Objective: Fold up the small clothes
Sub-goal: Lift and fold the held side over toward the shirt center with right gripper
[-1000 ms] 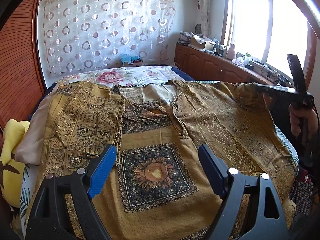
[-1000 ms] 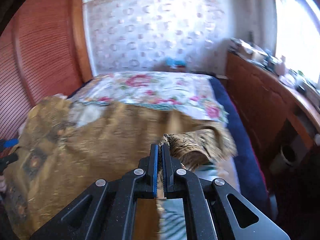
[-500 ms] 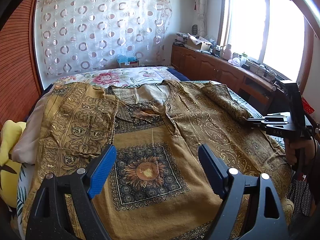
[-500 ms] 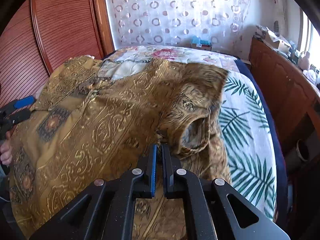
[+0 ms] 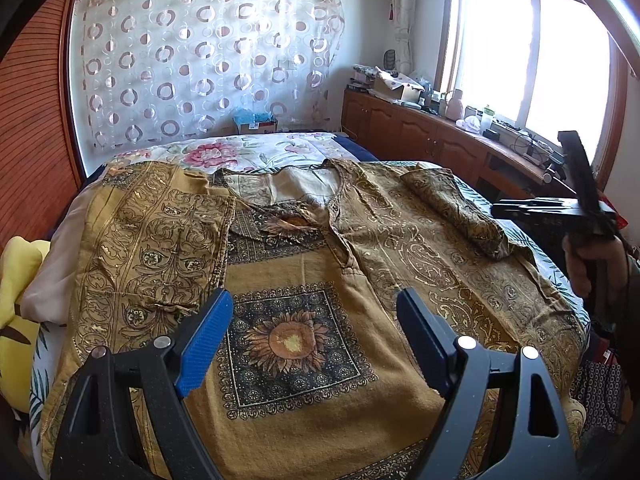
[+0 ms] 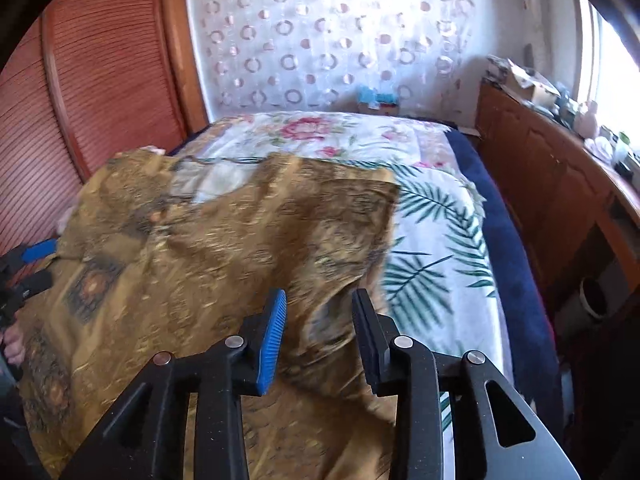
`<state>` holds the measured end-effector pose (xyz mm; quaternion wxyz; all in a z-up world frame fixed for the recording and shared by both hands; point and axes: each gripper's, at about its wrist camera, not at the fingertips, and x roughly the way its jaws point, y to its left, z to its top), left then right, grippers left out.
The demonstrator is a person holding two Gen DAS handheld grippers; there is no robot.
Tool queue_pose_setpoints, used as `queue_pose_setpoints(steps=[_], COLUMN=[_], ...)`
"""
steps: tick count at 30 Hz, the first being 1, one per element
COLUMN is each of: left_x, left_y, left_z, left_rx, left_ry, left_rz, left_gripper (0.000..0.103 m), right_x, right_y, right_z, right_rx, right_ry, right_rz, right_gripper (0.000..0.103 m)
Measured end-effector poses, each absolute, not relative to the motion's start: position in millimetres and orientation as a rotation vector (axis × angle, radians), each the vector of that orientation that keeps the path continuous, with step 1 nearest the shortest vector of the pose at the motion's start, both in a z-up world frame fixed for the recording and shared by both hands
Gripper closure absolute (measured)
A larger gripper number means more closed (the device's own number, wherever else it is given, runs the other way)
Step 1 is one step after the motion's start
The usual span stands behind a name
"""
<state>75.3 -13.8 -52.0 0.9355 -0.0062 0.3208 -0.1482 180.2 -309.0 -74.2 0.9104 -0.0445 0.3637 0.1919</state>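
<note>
A mustard-gold patterned tunic (image 5: pixel 304 280) with a sunflower square lies spread on the bed; it also shows, blurred, in the right wrist view (image 6: pixel 208 248). Its left side is folded in over the body (image 5: pixel 152 240). Its right sleeve (image 5: pixel 456 212) lies folded in on the body. My left gripper (image 5: pixel 312 332) is open and empty above the hem. My right gripper (image 6: pixel 318 336) is open and empty, just above the tunic's right edge; it shows at the right of the left wrist view (image 5: pixel 576 204).
The bed has a floral and palm-leaf sheet (image 6: pixel 432 216). A yellow pillow (image 5: pixel 16 280) lies at the bed's left edge. A wooden cabinet (image 5: pixel 420 140) with clutter runs along the window side. A red slatted wardrobe (image 6: pixel 100 80) stands on the left.
My right gripper opened and let go of the tunic's right sleeve, which now lies folded inward. The right gripper has drawn back to the bed's right side. The left gripper stayed open.
</note>
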Motion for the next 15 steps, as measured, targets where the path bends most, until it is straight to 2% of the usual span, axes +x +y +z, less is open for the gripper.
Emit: queue_pose_setpoints(steps=[7,9,11,15], left_x=[75.5,76.0,76.2,75.8], left_y=[-13.1,-13.0,-12.9,-13.9], left_z=[-53.0,-53.5,-54.4,-54.8], left_rx=[-0.018,-0.019,-0.023,-0.019], left_ry=[0.658,0.659,0.661,0.664], left_rz=[-0.303,-0.301,-0.301,-0.304], left_gripper=[0.018,0.018,0.018,0.018], right_x=[206.5,204.6,204.0,204.5], right_y=[-299.0,-293.3,-290.3,-289.6], right_z=[-95.3,-94.8,-93.5,-87.4], right_rx=[-0.051,-0.055,-0.067,-0.094], right_ry=[0.839,0.834,0.834,0.814], right_rz=[0.403,0.415,0.415,0.403], right_gripper=[0.068,0.073,0.073,0.086])
